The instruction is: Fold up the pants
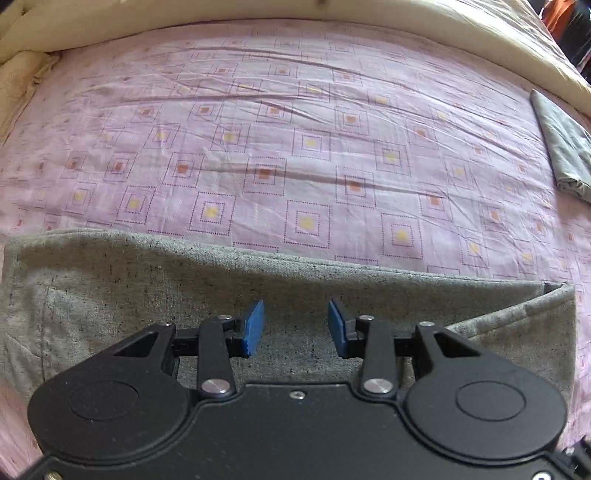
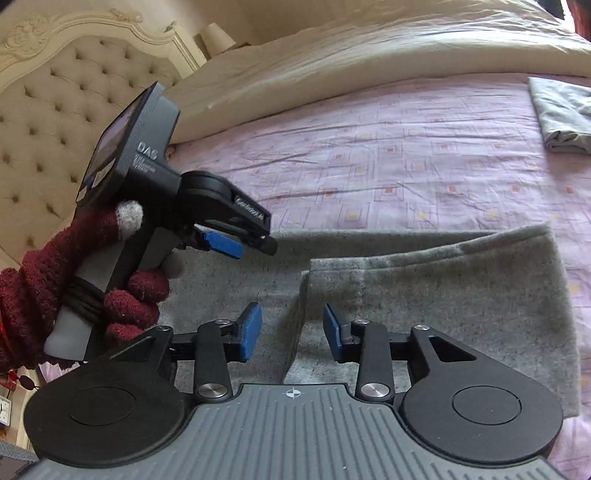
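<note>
Grey speckled pants (image 1: 147, 288) lie flat on the pink patterned bedsheet (image 1: 295, 129), across the near side of the bed. My left gripper (image 1: 296, 328) hovers over them, pointing steeply down, its blue pads apart with only cloth below. In the right wrist view the pants (image 2: 443, 295) show a right-hand part doubled over the layer beneath. That folded edge runs between the spread blue pads of my right gripper (image 2: 291, 332), which do not press on it. A hand in a maroon glove (image 2: 122, 306) holds the left gripper (image 2: 247, 247) at the left, above the pants.
A folded grey cloth (image 1: 565, 147) (image 2: 561, 114) lies at the right side of the bed. A cream duvet (image 1: 406, 22) is bunched along the far side. A tufted headboard (image 2: 55, 110) stands at the left. Bare sheet spreads beyond the pants.
</note>
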The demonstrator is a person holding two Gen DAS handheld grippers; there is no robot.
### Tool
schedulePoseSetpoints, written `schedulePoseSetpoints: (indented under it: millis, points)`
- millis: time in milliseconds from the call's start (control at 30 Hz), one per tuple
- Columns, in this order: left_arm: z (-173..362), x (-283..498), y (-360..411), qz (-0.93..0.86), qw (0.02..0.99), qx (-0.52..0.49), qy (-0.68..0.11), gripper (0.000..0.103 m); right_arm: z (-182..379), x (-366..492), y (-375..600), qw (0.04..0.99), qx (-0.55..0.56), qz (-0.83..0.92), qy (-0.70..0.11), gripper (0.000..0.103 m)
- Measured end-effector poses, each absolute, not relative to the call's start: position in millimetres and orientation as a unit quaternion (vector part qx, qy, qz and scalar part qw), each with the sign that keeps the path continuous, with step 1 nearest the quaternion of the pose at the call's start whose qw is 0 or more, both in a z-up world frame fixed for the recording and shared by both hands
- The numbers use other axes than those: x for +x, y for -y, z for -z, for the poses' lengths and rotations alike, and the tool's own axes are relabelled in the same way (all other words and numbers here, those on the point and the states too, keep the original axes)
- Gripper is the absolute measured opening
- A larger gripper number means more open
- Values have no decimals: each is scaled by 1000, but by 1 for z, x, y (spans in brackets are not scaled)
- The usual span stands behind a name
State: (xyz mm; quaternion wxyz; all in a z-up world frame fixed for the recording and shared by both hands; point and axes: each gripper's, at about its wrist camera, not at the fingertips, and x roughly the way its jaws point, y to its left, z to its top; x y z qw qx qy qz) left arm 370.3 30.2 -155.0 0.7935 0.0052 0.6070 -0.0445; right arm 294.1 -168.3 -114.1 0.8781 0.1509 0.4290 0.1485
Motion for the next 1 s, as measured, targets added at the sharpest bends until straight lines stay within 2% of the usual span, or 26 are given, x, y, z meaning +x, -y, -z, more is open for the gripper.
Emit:
schedulePoseSetpoints:
  millis: [100, 167, 333, 467, 533, 700, 1000]
  points:
    - [153, 361, -7, 73, 788, 36, -611, 47, 114, 300, 206, 882, 154, -95, -435, 37]
    - [154, 350, 11, 104, 779, 47, -617, 47, 122, 315, 234, 877, 154, -51, -453, 18]
    - [172, 322, 45, 139, 753, 83, -638, 47, 150, 354, 289, 863, 148, 0, -484, 14]
    - [186, 311, 53, 120, 751, 115, -640, 56, 175, 380, 307, 853, 116, 41, -507, 9]
    - [185, 312, 51, 105, 752, 111, -641, 61, 177, 383, 313, 855, 117, 37, -504, 9]
    - [179, 301, 47, 86, 753, 114, -642, 60, 162, 357, 301, 865, 97, -6, -492, 10]
    - [176, 258, 39, 40, 743, 109, -659, 61, 170, 270, 286, 847, 84, -37, -523, 11]
